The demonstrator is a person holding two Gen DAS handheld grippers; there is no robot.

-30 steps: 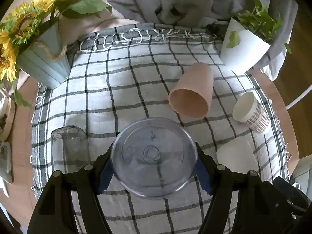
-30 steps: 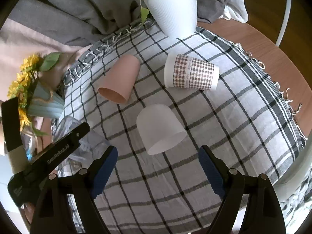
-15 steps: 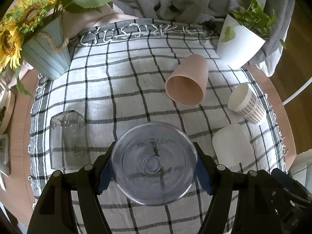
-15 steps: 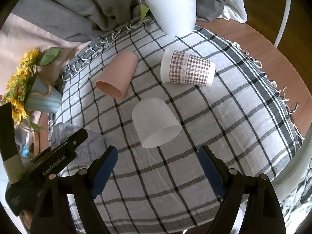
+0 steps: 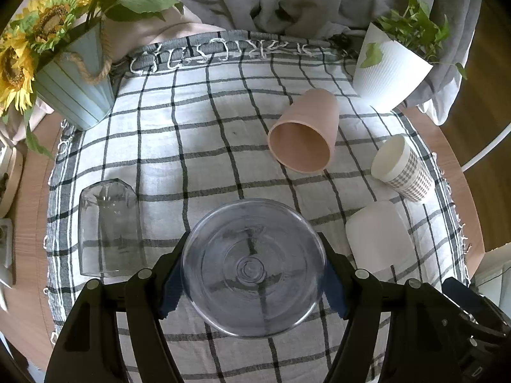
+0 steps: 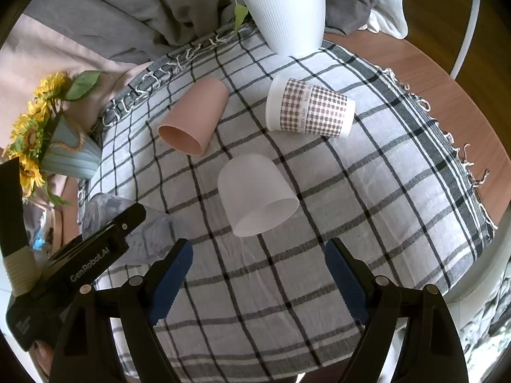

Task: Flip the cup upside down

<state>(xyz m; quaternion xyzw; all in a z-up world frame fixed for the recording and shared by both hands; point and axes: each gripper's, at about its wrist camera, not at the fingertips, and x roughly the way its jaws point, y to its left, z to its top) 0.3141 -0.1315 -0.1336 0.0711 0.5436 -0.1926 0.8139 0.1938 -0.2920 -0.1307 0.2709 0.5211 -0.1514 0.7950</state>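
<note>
Clear plastic fills the middle of the left wrist view: a transparent round cup [image 5: 254, 268] sits clamped between the blue pads of the left hand-held gripper [image 5: 252, 276], its flat base turned toward the lens, so its mouth and anything inside are hidden behind it. Through its wall the checks of the black-and-white plaid cloth [image 5: 198, 134] show blurred. From the right wrist view only a smeared, bluish part of this cup [image 6: 127, 220] appears behind the black body of the left hand-held gripper [image 6: 76, 268].

The right hand-held gripper [image 6: 257, 282] hangs with its jaws spread wide and nothing between them, just short of a frosted white cup [image 6: 255, 196] lying on its side, mouth toward the lens. Further back lie a pink cup [image 6: 194, 116], empty inside, and a houndstooth paper cup [image 6: 311, 110], both on their sides. A clear faceted glass [image 5: 108, 226] stands mouth-down at the cloth's left. A white ribbed pot [image 6: 289, 12] holds a green plant, partly cut off at the top; a pale blue pot [image 5: 75, 86] holds sunflowers. The wooden desk [image 6: 447, 95] shows beyond the cloth.
</note>
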